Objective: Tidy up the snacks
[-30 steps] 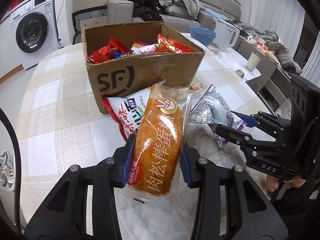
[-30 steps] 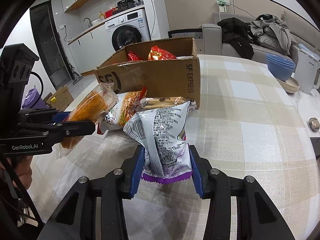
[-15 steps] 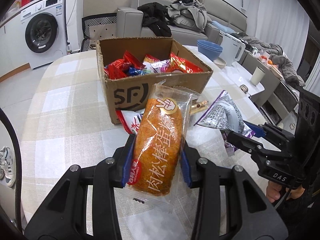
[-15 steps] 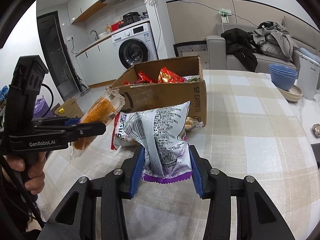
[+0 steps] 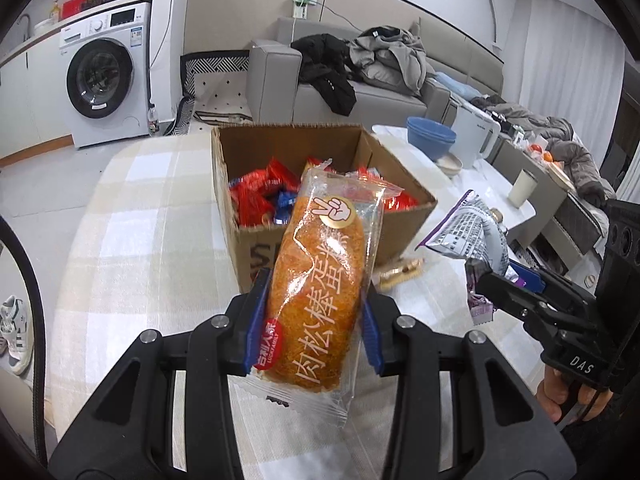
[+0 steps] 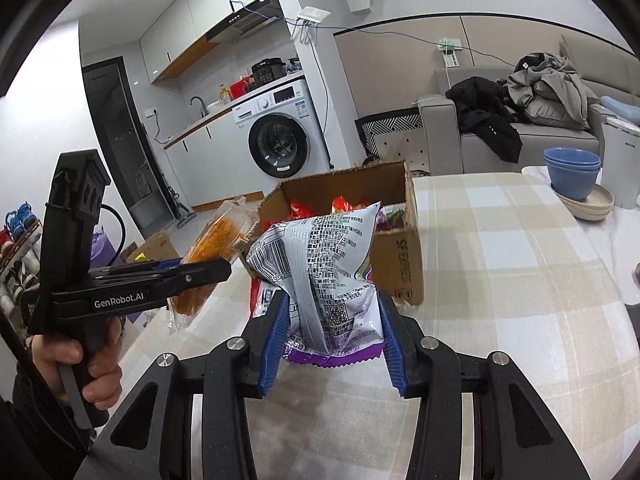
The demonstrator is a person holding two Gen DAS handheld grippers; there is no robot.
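Here a checked tablecloth (image 5: 132, 216) covers the table; behind the cardboard box (image 5: 404, 196) stand a washing machine (image 5: 106, 76) and sofa (image 5: 276, 68). The left gripper (image 5: 314, 320) clamps an orange bread pack (image 5: 320, 280), the right gripper (image 6: 334, 344) a silver-purple bag (image 6: 320, 256), both before the box and higher than earlier.
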